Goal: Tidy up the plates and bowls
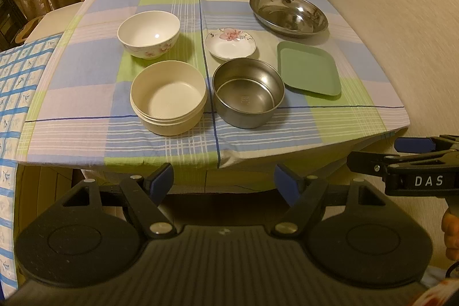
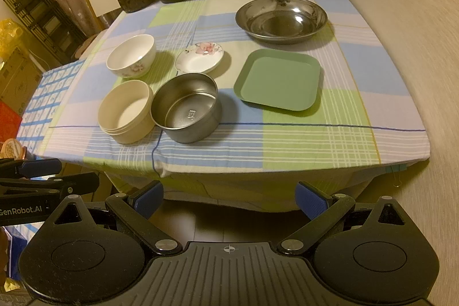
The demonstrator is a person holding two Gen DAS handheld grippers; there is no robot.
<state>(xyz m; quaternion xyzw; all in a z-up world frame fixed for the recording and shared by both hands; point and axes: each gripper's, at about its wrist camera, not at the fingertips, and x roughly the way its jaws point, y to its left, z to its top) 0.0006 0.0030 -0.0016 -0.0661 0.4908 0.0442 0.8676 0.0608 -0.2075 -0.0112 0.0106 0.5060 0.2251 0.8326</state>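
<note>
Both tools, left (image 1: 223, 179) and right (image 2: 229, 198), hang wide open and empty short of the desk (image 2: 315, 145) edge. On the checked cloth, a cream bowl (image 1: 168, 101) touches a steel bowl (image 1: 248, 92); a white bowl (image 1: 148, 34) sits at 11 o'clock, a floral saucer (image 1: 231, 43) at 12, a green plate (image 1: 309, 72) at 2. Nothing is stacked yet; pinching a rim squarely likely helps

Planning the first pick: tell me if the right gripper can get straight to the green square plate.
Probably yes: the open right gripper faces the green square plate with only bare tablecloth between.
</note>
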